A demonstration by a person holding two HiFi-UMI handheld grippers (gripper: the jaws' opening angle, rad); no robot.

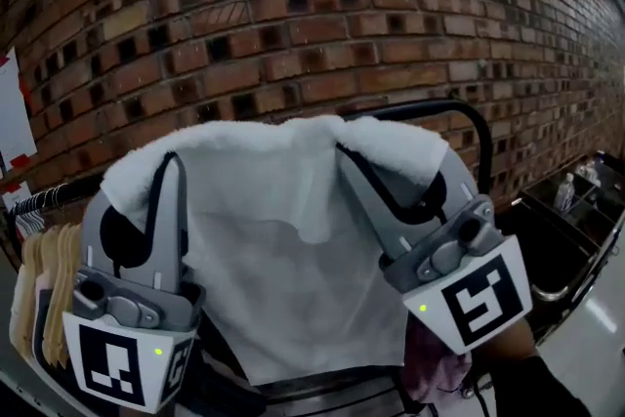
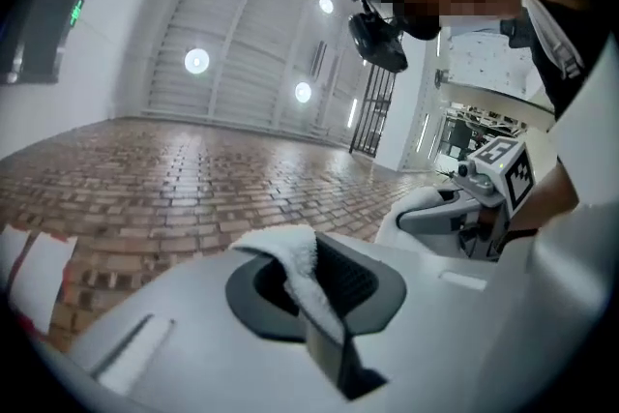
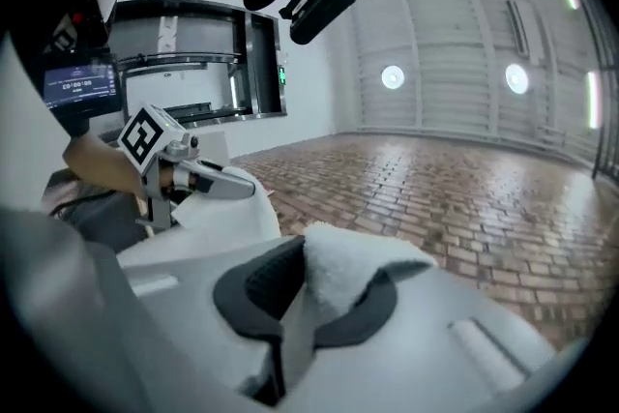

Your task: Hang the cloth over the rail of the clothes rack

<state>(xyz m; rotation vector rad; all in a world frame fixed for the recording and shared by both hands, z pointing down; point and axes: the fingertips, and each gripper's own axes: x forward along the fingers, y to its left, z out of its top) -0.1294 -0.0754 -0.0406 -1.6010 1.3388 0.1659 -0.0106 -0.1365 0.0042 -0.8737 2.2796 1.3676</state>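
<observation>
A white terry cloth [image 1: 283, 249] hangs spread between my two grippers in front of a brick wall. My left gripper [image 1: 168, 163] is shut on its upper left corner, and the left gripper view shows a fold of the cloth [image 2: 295, 276] pinched between the dark pads. On the upper right corner my right gripper [image 1: 344, 151] is shut, with a thick tuft of cloth [image 3: 343, 271] squeezed between its jaws. The black rail [image 1: 459, 114] of the clothes rack curves behind the cloth's top edge, just beyond it; the cloth hides most of the rail.
Wooden hangers [image 1: 49, 278] hang on a lower rail at the left. A pink cloth [image 1: 435, 371] lies below my right gripper. Dark bins with a bottle [image 1: 564, 193] stand at the right. A person's sleeve and hand show in both gripper views.
</observation>
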